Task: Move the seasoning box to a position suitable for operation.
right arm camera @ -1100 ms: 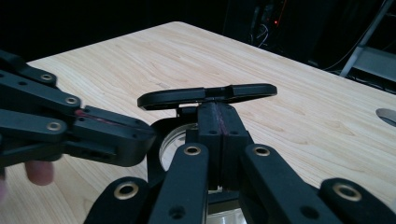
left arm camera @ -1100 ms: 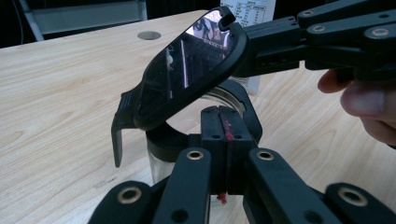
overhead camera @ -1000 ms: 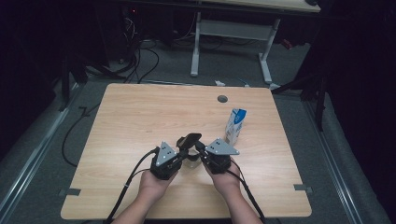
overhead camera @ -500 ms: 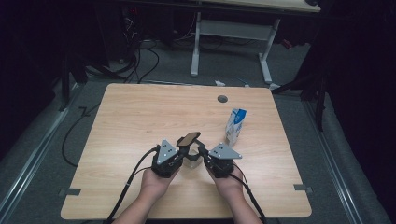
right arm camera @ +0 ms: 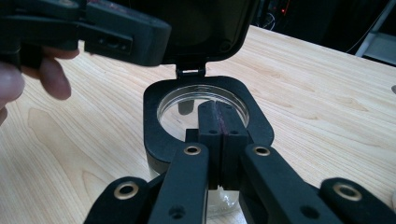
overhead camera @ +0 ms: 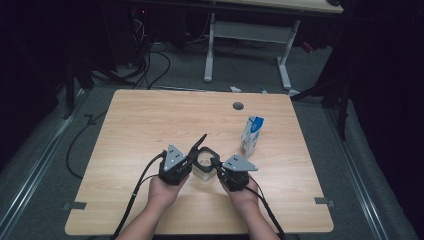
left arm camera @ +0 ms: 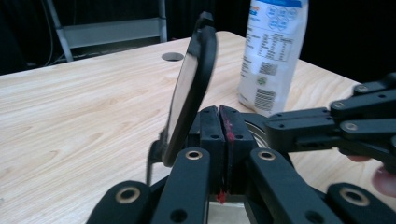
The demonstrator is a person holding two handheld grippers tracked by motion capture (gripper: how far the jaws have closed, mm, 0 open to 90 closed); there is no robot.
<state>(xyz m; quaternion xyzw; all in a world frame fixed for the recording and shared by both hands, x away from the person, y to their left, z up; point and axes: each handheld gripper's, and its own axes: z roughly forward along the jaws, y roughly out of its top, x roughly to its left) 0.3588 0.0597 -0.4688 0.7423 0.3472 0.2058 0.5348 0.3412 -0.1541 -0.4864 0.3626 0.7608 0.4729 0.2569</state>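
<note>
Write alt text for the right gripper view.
A clear jar with a black collar stands on the wooden table, its hinged lid flipped up. The right gripper, jaws shut, sits before it; the left gripper reaches in at upper left.

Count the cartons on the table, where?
1. A blue-and-white carton stands upright on the right half of the table, just beyond the right gripper and apart from the clear jar with the raised black lid. Nothing looks hidden.

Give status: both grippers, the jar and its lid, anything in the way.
Left gripper and right gripper both shut, at the jar's black rim. Clear jar on table, hinged lid flipped up, open. Carton stands apart, to the right.
</note>
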